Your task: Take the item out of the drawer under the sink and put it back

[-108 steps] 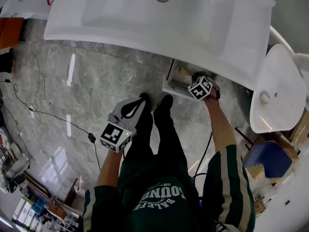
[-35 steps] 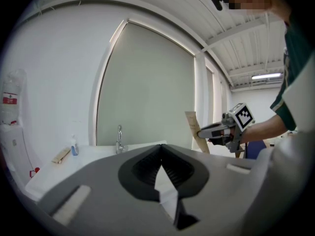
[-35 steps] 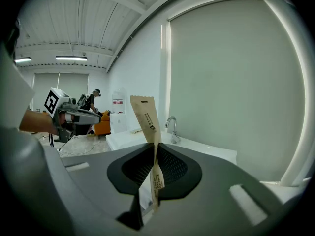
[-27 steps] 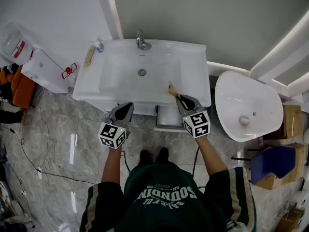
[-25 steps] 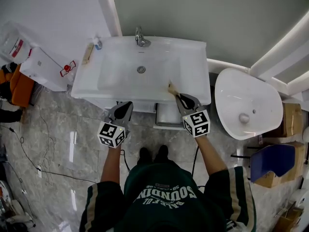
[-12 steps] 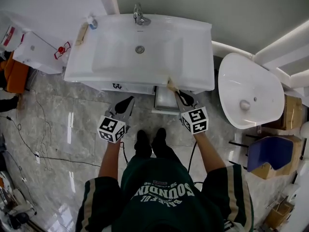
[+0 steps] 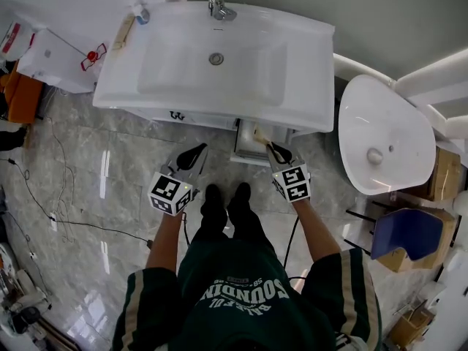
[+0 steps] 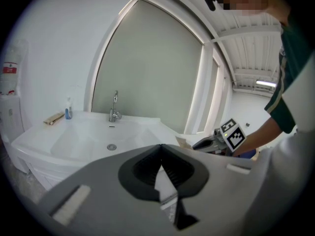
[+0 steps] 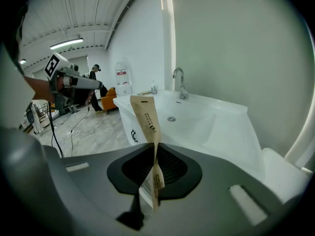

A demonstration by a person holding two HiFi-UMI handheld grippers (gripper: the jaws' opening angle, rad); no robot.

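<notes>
**Washroom, sink vanity: one packet in hand at the open drawer**

- Grey marbled floor (image 7: 88, 189), glossy
- White washbasin (image 7: 307, 50) on a vanity, drain in the middle of the bowl
- Oval white fixture (image 7: 395, 123), just beside the washbasin on its right
- Drawer (image 7: 245, 148) under the washbasin's right half, pulled out
- Left gripper (image 8: 160, 145), jaws closed tip to tip with nothing between them; held above the floor in front of the vanity, left of the drawer
- Right gripper (image 9: 155, 146), jaws clamped on the lower end of the packet; tips at the drawer's front in the head view
- Packet (image 9: 145, 114), tan paper, narrow, printed; stands up out of the right jaws, seen from above against the open drawer, just below the washbasin's front edge
- Tap (image 7: 217, 2), chrome, at the back rim
- Wooden piece (image 7: 123, 31), lying on the back left corner
- Small bottle (image 7: 140, 13), upright, beside the wooden piece
</notes>
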